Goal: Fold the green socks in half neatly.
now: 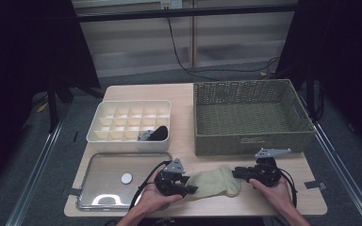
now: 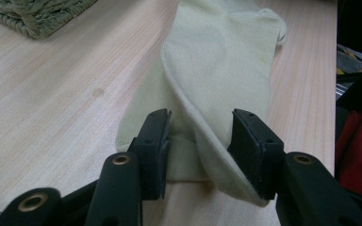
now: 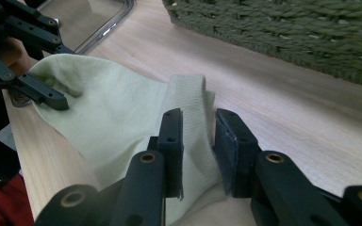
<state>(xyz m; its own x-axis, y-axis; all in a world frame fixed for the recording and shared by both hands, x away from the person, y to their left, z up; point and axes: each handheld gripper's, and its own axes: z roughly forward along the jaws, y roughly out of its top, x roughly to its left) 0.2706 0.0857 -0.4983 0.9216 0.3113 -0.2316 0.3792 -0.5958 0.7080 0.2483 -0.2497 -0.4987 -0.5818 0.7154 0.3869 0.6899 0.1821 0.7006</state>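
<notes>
Wicker basket (image 1: 250, 117) at back right of the table (image 1: 136, 92), nothing visible inside. White divided organizer (image 1: 131, 121) to its left: cells look bare except the front-right one, which holds a dark rolled item (image 1: 156, 133) (can't tell exactly what). Glass lid (image 1: 118, 181) with a round knob lies flat in front of the organizer. Pale green sock (image 1: 212, 183) lies on the table's front edge, stretched sideways between the two grippers, in front of the basket. Left gripper (image 1: 188, 184) is level, pointing right; jaws part open and straddling the sock's end, cloth fold between the pads, right pad touching it, no real squeeze in the left gripper view. Right gripper (image 1: 235, 173) is level, pointing left; jaws part open with the sock's ribbed band standing between them, gap visible on one side. Both hands grip from below, forearms entering at the bottom edge.
</notes>
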